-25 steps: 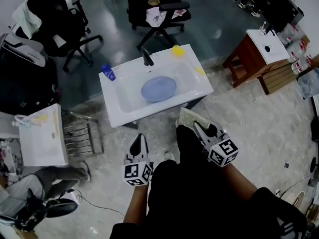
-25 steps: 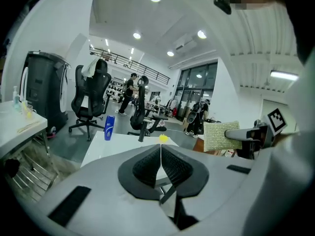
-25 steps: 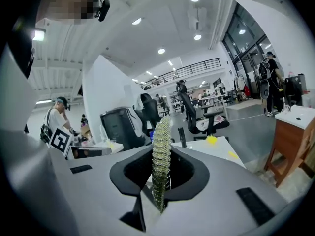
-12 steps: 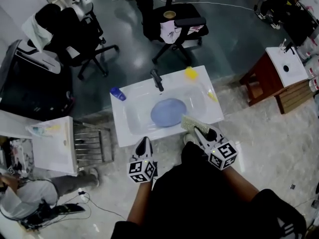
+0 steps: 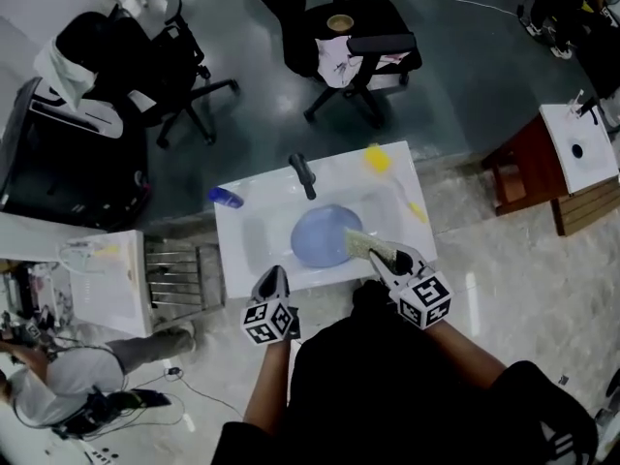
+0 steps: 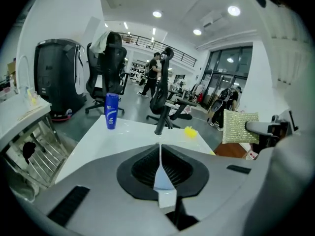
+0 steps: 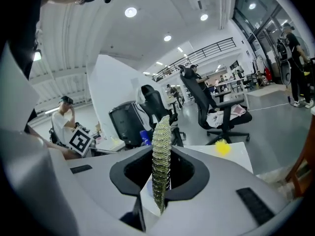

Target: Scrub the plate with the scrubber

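A round blue plate (image 5: 320,237) lies in the white sink basin (image 5: 254,232). My right gripper (image 5: 378,257) is shut on a flat green-gold scrubber (image 5: 364,244), which hangs over the plate's near right edge. The right gripper view shows the scrubber (image 7: 161,151) edge-on, upright between the jaws. My left gripper (image 5: 273,279) is shut and empty, just short of the sink's near rim, left of the plate. In the left gripper view its jaws meet over the basin, and the scrubber (image 6: 239,127) shows at the right.
A black faucet (image 5: 303,174) stands at the sink's far rim. A blue bottle (image 5: 225,198) lies on the rim's far left and a yellow object (image 5: 376,159) on its far right. Office chairs (image 5: 360,39) stand beyond, with a metal rack (image 5: 174,271) to the left.
Both grippers have moved forward to the sink. The scrubber has come from short of the sink's near rim to above the plate's edge. The left gripper stays shut.
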